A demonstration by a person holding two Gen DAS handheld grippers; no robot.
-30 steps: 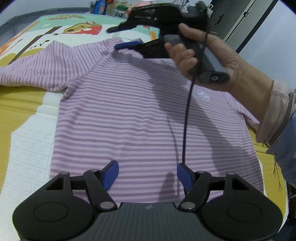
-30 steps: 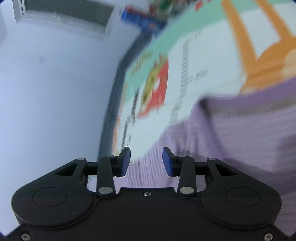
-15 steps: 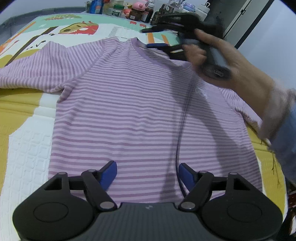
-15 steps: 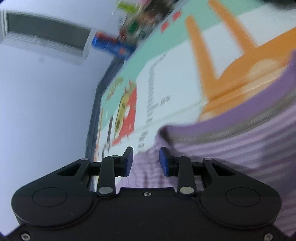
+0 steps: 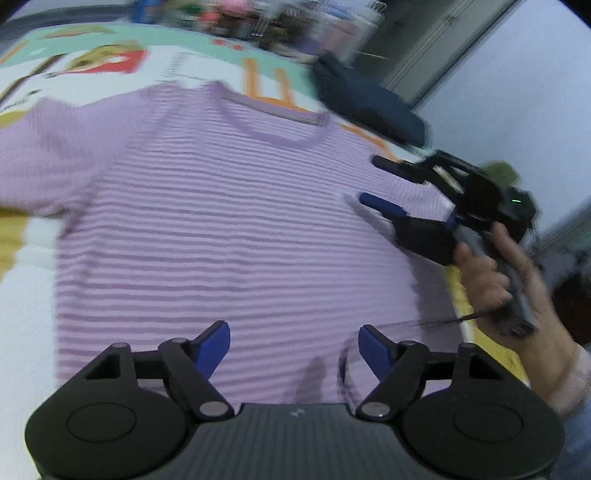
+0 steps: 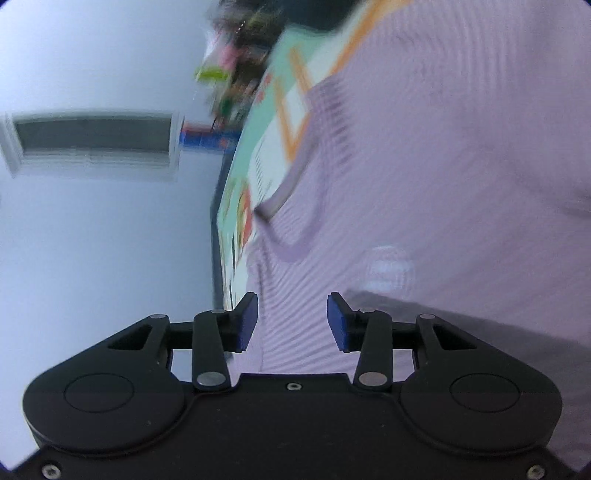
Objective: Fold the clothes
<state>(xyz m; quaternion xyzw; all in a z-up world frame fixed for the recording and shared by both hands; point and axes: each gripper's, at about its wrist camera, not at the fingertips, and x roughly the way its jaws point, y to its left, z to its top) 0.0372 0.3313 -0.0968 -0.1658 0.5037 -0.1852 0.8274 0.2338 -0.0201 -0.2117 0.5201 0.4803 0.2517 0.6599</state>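
A: Both tongs spread, gripping nothing. Right gripper [image 5: 384, 188] had swung from the collar at 12 o'clock to the shirt's 3 o'clock sleeve.

B: Left gripper [image 5: 293, 345] stayed over the hem, 6 o'clock. Striped shirt [image 5: 236, 236] lay flat, unfolded; sleeve fold likely.

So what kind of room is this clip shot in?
Most likely a home room. A striped purple T-shirt lies flat on a colourful cartoon-print mat, blurred bottles and clutter sit along the far edge, and a wall air conditioner shows in the right wrist view.
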